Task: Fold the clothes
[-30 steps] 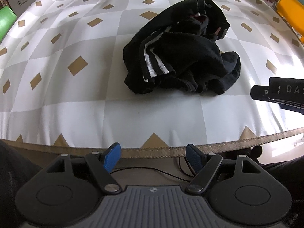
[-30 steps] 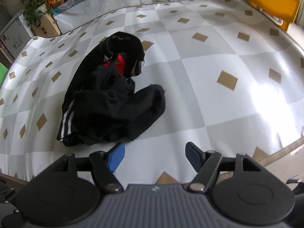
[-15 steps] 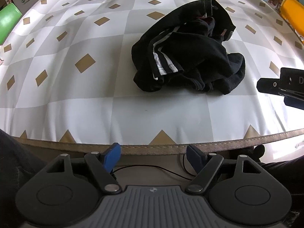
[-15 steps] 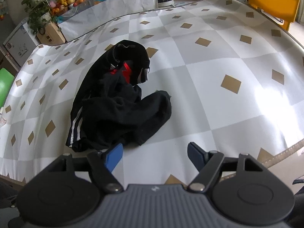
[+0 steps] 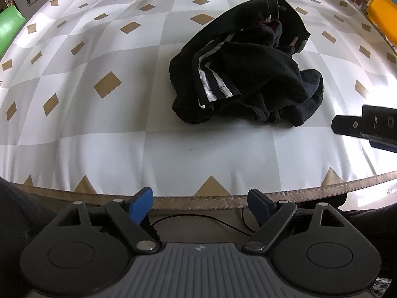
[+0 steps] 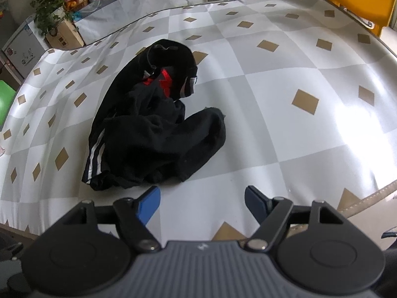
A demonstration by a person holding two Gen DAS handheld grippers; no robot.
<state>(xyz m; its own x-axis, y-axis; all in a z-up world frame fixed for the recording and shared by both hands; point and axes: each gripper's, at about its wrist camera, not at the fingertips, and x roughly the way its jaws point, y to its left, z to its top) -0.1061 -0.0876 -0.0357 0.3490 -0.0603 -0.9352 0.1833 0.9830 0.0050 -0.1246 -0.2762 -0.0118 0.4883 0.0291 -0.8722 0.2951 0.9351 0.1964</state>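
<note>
A crumpled black garment (image 5: 248, 72) with white side stripes and a bit of red inside lies in a heap on the table; the right wrist view shows the garment (image 6: 156, 129) left of centre. My left gripper (image 5: 199, 206) hovers at the table's near edge, well short of the heap, its jaws opening with nothing between them. My right gripper (image 6: 202, 203) is open and empty over the cloth, just in front of the heap's near right edge. The right gripper's dark body (image 5: 364, 126) shows at the right edge of the left wrist view.
The table wears a glossy white-and-grey checked cloth (image 5: 99, 114) with tan diamonds and a tan hem (image 5: 297, 193). A yellow chair (image 6: 359, 2) stands at the far right, a green one (image 5: 7, 29) at the far left. Plants and boxes (image 6: 57, 24) sit beyond the table.
The left view has shifted a little, so the heap sits further right and nearer. The left jaws stand slightly wider. The right gripper has barely moved.
</note>
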